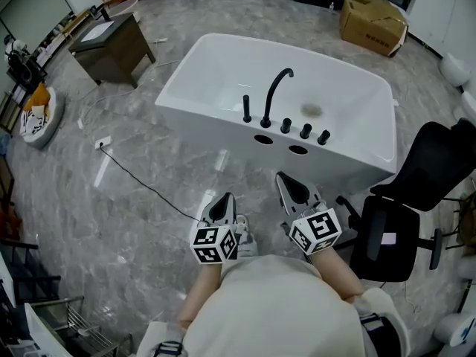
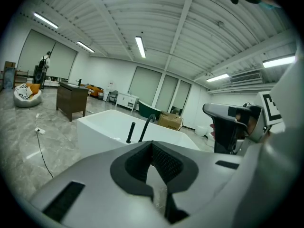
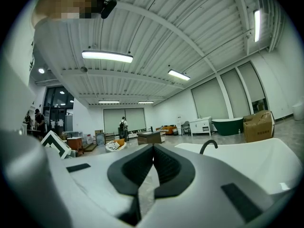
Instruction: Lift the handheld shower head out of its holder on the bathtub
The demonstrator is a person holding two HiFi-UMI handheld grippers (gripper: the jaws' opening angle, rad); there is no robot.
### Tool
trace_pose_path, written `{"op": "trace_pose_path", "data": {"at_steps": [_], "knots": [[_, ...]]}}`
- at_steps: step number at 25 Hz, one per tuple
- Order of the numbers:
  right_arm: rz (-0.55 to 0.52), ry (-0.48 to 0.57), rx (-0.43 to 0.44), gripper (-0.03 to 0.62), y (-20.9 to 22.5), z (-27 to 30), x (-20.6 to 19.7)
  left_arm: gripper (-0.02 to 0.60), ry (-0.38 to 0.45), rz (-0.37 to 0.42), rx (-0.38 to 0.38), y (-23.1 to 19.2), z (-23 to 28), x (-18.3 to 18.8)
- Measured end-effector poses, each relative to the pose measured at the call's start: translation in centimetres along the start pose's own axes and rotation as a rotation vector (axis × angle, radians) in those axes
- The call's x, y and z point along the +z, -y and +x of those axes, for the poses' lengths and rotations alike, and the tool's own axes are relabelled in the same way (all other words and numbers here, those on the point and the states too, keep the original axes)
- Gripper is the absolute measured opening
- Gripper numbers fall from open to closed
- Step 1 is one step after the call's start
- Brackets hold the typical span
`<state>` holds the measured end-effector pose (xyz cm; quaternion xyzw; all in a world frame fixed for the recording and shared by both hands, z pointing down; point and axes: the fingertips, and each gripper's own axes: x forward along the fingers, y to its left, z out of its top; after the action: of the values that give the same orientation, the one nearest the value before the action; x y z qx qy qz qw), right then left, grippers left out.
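Three knobs (image 1: 305, 131) on the bathtub (image 1: 223, 73) show only in head view.

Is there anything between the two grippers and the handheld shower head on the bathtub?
Nothing visible does. Just floor lies between the left gripper, the right gripper and the bathtub, where the shower head stands on the near rim.

Slim black shower head (image 1: 247, 108) — upright on the white bathtub (image 1: 195, 119) rim.
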<state>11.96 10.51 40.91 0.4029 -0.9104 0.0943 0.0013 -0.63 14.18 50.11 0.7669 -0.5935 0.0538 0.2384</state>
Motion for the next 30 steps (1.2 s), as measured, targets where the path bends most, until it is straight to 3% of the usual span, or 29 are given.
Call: {"op": "trace_pose_path", "data": {"at_steps": [11,30], "knots": [[0.014,-0.008,-0.039,0.018,1.7,6.6,1.4,0.02,0.005,-0.018,-0.002,-4.8,3.9,3.9],[-0.014,0.013,-0.133,0.019,4.7,19.3,2.9,0.02,-0.019,-0.002,-0.098,-13.0,13.7,9.8]]}}
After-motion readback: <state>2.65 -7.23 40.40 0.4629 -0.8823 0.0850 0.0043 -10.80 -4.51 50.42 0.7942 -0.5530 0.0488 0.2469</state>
